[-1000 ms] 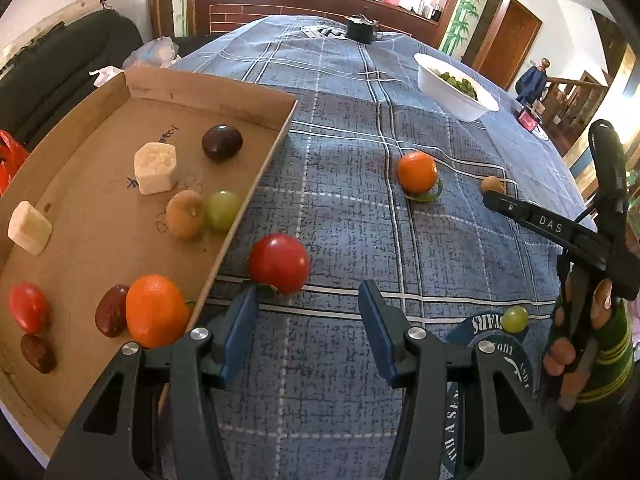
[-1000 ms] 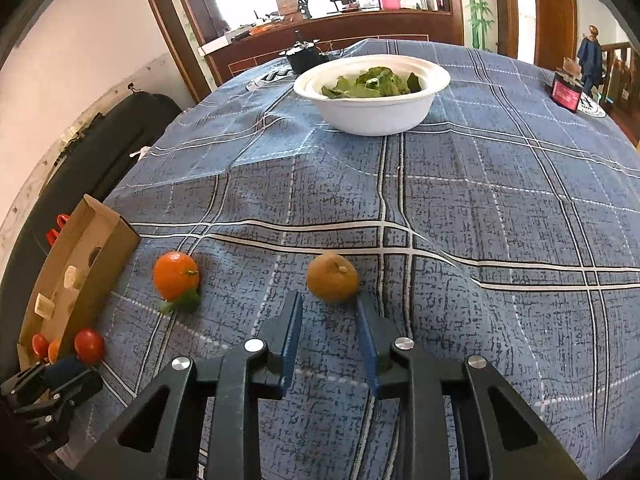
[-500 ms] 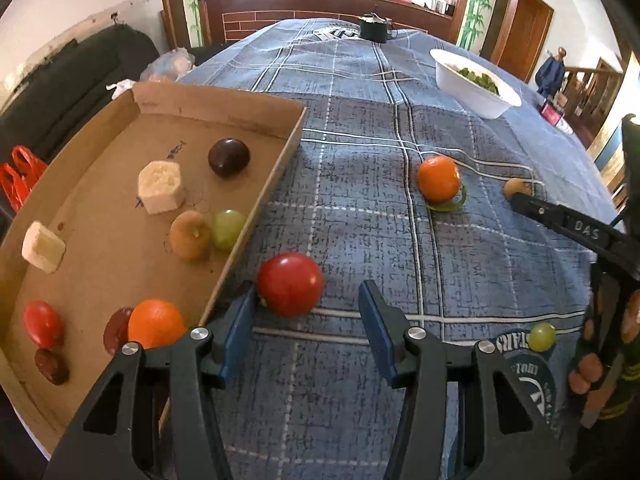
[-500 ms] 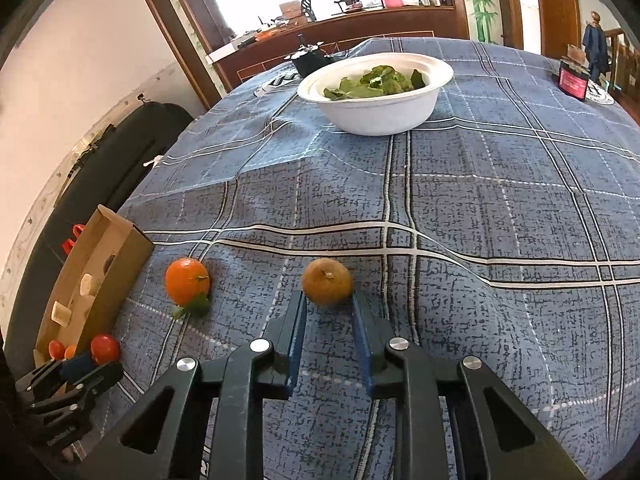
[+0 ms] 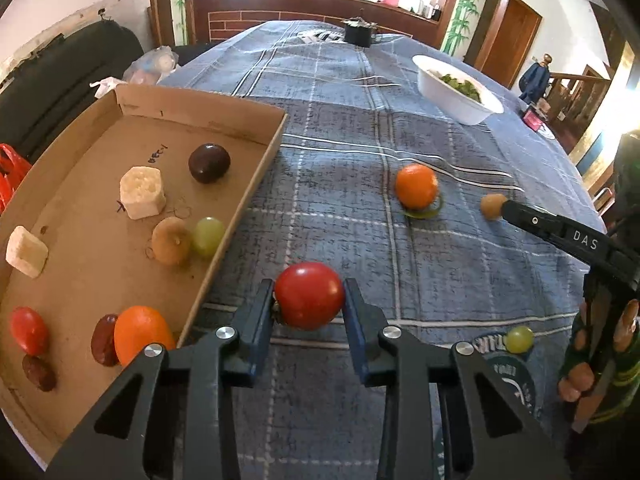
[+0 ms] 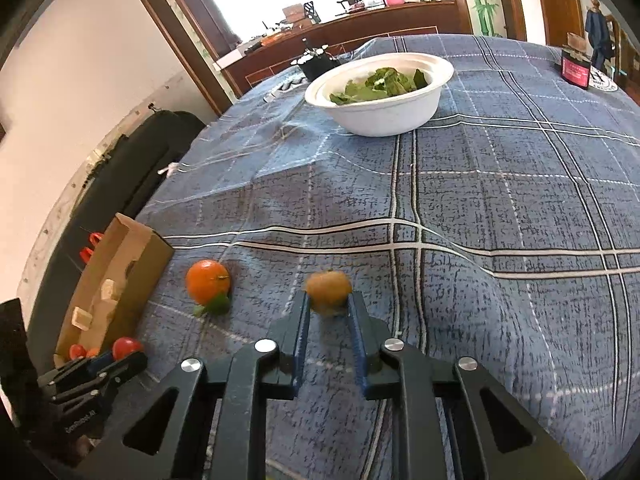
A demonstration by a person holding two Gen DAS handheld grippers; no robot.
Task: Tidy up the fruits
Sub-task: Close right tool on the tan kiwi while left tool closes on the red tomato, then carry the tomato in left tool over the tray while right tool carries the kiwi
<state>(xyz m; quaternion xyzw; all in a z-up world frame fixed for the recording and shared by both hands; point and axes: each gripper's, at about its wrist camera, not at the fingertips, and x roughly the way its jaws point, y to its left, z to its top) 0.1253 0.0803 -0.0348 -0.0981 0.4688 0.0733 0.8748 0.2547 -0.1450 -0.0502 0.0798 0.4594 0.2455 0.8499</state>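
On the left sits the box (image 5: 256,168), an open cardboard tray with its long axis running away from the left camera. Inside lie two pale cubes (image 5: 142,192), a dark plum (image 5: 209,163), a tan fruit (image 5: 171,240) touching a green grape (image 5: 207,231), and, at the near end, a small tomato (image 5: 29,330), two dark dates (image 5: 104,345) and an orange (image 5: 140,334).

Just right of the box wall, the left gripper (image 5: 309,300) pinches the tomato (image 5: 309,295) on the blue plaid cloth (image 5: 340,160) — both fingers touch its sides, one on each flank. The tomato is round, with no clear long axis; its stem end cannot be made out.

Further right on the cloth rests a second orange (image 5: 416,185) on a green leaf (image 5: 424,212). Beyond it, the right gripper (image 6: 329,308) has its fingers set close around the brown fruit (image 6: 329,291), a roundish thing slightly wider than tall — whether they press it cannot be told, as the frame is blurred there.

Near the right edge a loose grape (image 5: 519,339) lies on the cloth, and far back stands a white bowl (image 6: 380,112) of greens.
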